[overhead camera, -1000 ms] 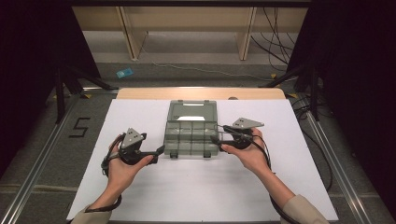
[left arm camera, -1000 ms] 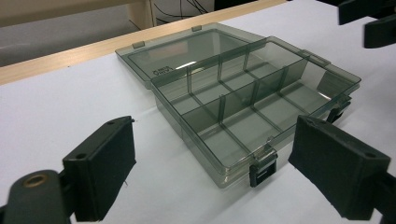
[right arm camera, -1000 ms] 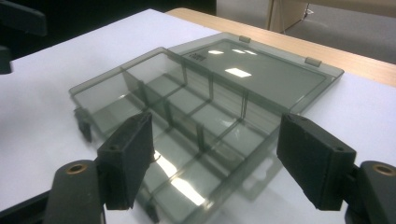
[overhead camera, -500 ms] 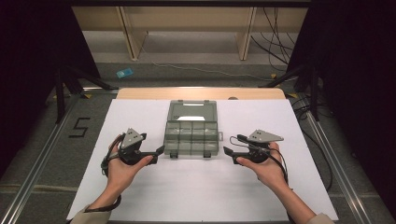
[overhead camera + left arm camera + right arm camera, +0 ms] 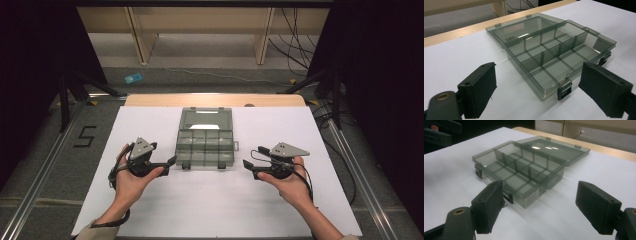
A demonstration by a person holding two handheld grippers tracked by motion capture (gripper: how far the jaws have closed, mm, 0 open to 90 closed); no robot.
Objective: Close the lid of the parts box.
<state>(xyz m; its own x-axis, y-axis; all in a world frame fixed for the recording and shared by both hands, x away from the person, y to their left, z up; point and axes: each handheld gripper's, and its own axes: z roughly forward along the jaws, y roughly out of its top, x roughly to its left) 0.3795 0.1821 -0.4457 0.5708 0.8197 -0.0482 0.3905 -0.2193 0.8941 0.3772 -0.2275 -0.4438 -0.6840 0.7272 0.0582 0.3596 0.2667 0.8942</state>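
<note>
1. The box (image 5: 205, 138) lies in the middle of the white sheet (image 5: 150, 215), opened flat: its lid (image 5: 205, 119) is folded back toward the far side of the table (image 5: 150, 99), and the divided tray faces up.
2. Judging by that, the opening looks done. Every compartment I can see through the smoky plastic is bare, so filling it or shutting it would be what is left (which of the two I cannot tell).
3. The left gripper (image 5: 170, 163) rests just beside the box's near left corner, jaws spread wide with nothing between them; in the left gripper view the latch (image 5: 564, 90) hangs loose between the black pads (image 5: 482, 87).
4. The right gripper (image 5: 248, 167) has just been opening its jaws and now holds them wide and bare, a little apart from the box's right side, pointing at it.
5. Room to move: bare white sheet lies all round the box, widest on the near side.
6. Edges to mind: the flat lid nearly reaches the strip of bare wood at the far rim, so little space is left behind it (a push away would soon meet that rim).
</note>
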